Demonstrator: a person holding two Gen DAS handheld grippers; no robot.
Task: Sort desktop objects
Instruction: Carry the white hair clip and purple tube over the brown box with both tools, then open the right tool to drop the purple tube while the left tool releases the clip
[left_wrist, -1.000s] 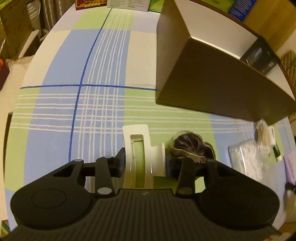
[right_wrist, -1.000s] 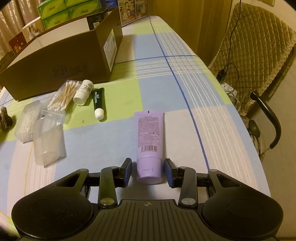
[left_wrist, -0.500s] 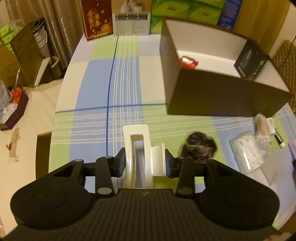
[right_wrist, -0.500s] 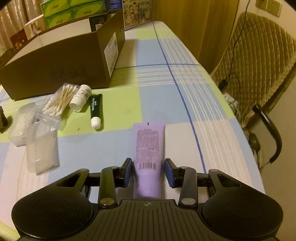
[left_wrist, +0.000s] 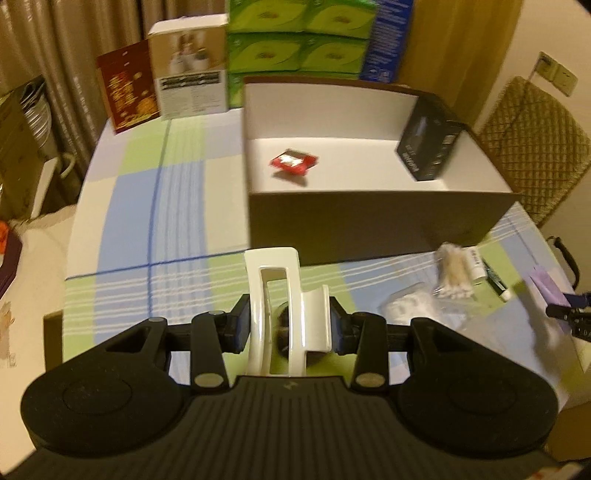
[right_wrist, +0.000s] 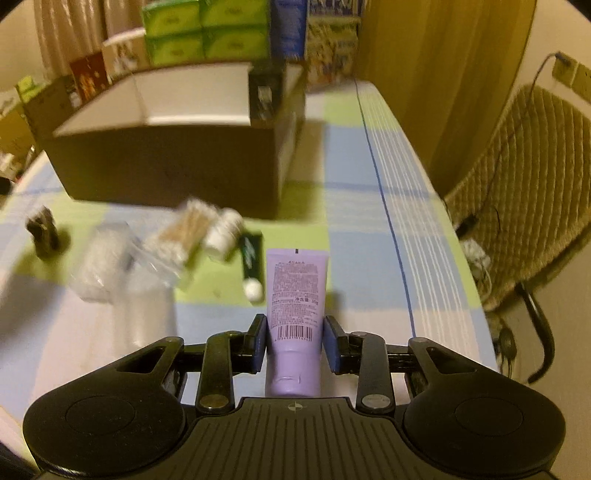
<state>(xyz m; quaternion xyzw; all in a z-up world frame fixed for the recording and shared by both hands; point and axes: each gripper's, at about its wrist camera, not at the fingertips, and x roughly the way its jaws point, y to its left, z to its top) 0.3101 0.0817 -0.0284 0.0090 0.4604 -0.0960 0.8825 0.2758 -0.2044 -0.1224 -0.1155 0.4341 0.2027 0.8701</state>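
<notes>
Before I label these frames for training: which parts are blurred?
Left wrist view: held white hair clip sharp, red packet in the box smeared. Right wrist view: purple tube crisp, cotton swabs and white bottle streaked.

Clip (left_wrist: 284, 295) you hold: glossy cream plastic
Your tube (right_wrist: 295, 314): smooth lilac plastic
Box (left_wrist: 369, 218): matt cardboard
Tablecloth (left_wrist: 177, 206): checked cloth

We are looking at a home living or dining room: a desk (left_wrist: 122, 206) wearing a checked cloth, curtains (left_wrist: 74, 33) hanging behind, green tissue packs (left_wrist: 295, 33) stacking up by the wall, a quilted chair (right_wrist: 524, 177) standing alongside, and toiletries like cotton swabs (right_wrist: 184, 230) lying about.
</notes>
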